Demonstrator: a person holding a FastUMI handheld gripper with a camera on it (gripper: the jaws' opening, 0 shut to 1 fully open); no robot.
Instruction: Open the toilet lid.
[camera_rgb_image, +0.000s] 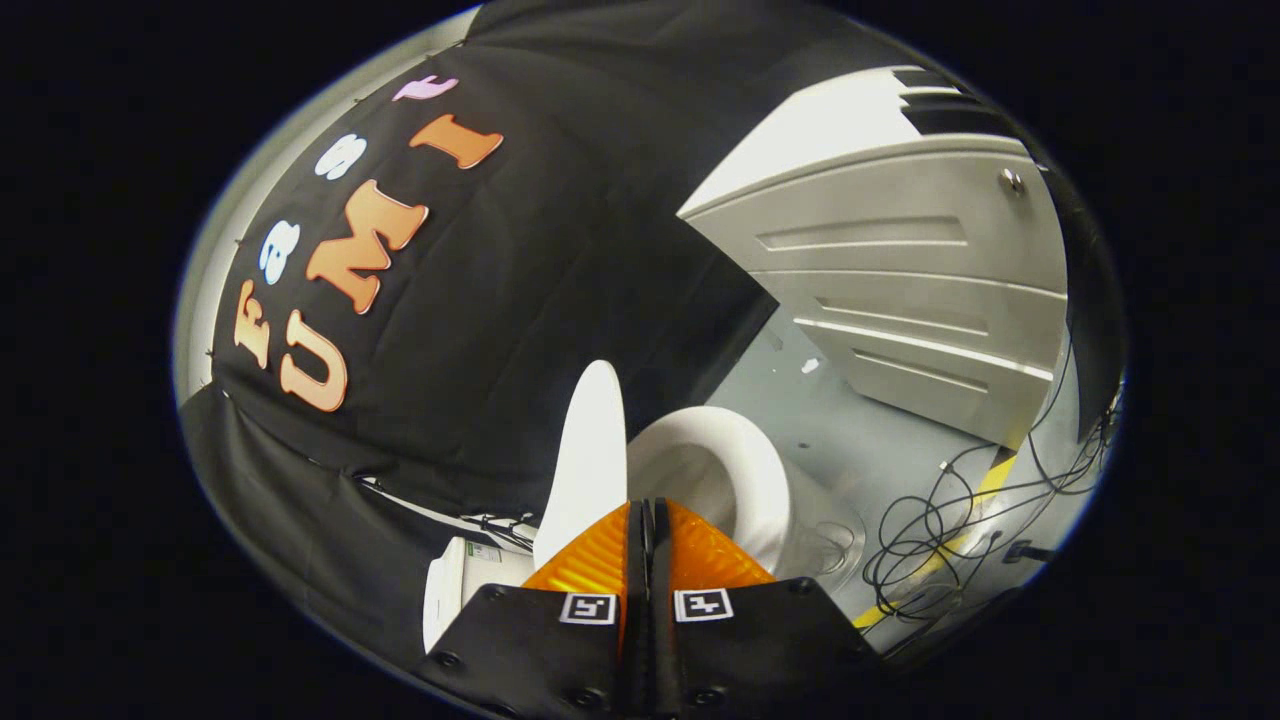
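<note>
**Inspector:** One step looks largely complete. Check the toilet lid (588, 460): it stands raised, nearly on edge, just ahead of your tongs (650, 520) and slightly to their left, in the lower centre of the frame. The toilet seat (745, 475) ring lies exposed beside it, to the right of the lid, with the bowl opening visible inside the ring.

**Operator's aide:** Confirm the tongs' state before you proceed.

**Inspector:** Both orange fingers (600, 555) are pressed together with only a thin dark seam between them. Nothing sits between them; you hold no part of the lid. The fingertips overlap the lid's lower edge in the picture, but whether they touch it cannot be determined.

**Operator's aide:** What remains?

**Inspector:** Judging by this view, little. You should verify that the lid rests stably in its upright position against the cistern (447, 590), the white body at lower left behind the lid. Contact between lid and cistern is hidden by the fingers. If it stands by itself, withdraw.

**Operator's aide:** Any hazards?

**Inspector:** Loose black cables (930, 530) lie on the floor (860, 440) at lower right, near a yellow strip. A white panelled door (900, 290) occupies the upper right, well apart from the toilet.
</note>
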